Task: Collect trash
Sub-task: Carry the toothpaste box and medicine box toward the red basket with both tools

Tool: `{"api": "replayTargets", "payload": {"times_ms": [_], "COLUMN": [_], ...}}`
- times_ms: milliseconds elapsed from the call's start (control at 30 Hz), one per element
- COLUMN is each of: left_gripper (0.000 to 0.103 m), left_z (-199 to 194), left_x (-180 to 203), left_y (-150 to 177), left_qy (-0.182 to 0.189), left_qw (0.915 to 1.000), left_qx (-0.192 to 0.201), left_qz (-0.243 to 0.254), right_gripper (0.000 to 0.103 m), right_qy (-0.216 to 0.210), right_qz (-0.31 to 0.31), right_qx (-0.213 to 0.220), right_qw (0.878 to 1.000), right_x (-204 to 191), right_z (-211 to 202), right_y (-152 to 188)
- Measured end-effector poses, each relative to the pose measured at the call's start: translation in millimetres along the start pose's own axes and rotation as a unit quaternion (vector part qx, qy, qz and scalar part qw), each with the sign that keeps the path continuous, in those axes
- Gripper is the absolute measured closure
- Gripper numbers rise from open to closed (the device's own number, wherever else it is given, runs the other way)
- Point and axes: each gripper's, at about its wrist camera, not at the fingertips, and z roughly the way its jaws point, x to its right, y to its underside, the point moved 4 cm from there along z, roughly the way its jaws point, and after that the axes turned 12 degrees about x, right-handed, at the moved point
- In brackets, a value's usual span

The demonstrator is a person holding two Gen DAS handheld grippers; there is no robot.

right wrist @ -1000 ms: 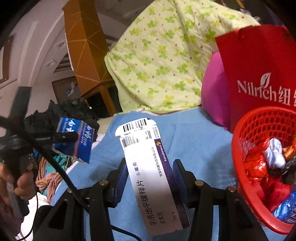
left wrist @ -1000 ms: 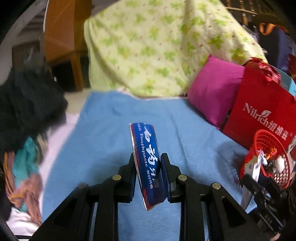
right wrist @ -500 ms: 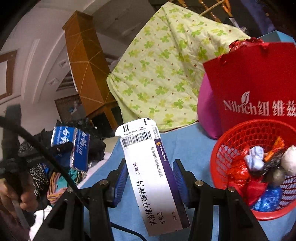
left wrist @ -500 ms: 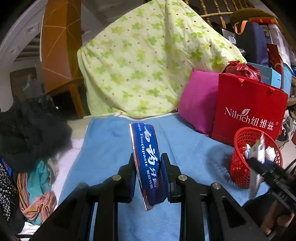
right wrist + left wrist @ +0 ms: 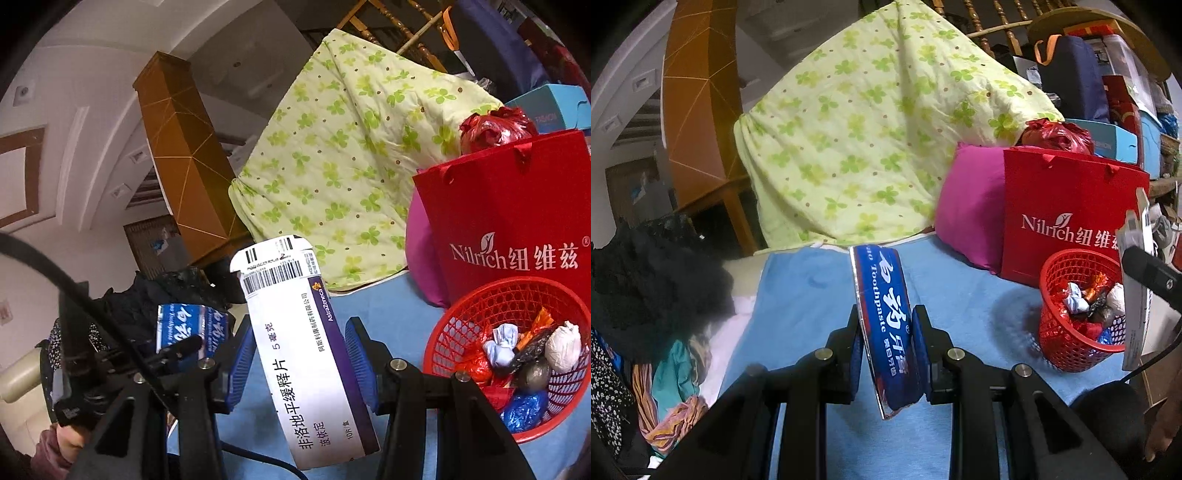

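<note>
Right wrist view shows the right gripper (image 5: 299, 354) clamped on a medicine box (image 5: 314, 354), the red basket (image 5: 476, 299) just beside it. Carry the box over the rim before letting go. Left gripper (image 5: 886, 336) pinches a toothpaste box (image 5: 886, 317), well apart from the basket and best dropped second

A pale green clover-print quilt (image 5: 871, 147) leaned behind a magenta cushion (image 5: 971, 218) and a red paper Nilrich gift bag (image 5: 1071, 206) on the light blue blanket (image 5: 812, 295); dark crumpled clothes (image 5: 653, 280) lay left.
</note>
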Motion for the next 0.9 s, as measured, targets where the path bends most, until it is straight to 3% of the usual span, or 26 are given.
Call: {"api": "replayTargets", "payload": {"times_ms": [900], "left_gripper": [0.076], "left_z": [-1.5], "left_x": [41.9], "left_y": [-5.4], "left_qy": [0.038], "left_qw": [0.9990], "left_qx": [-0.007], "left_qz": [0.024], "right_gripper": [0.050], "right_qy": [0.010], "right_qz": [0.001], "right_qx": [0.028], "right_qw": [1.000], "right_x": [10.5], "right_z": [-32.4], "right_y": [-19.7]}}
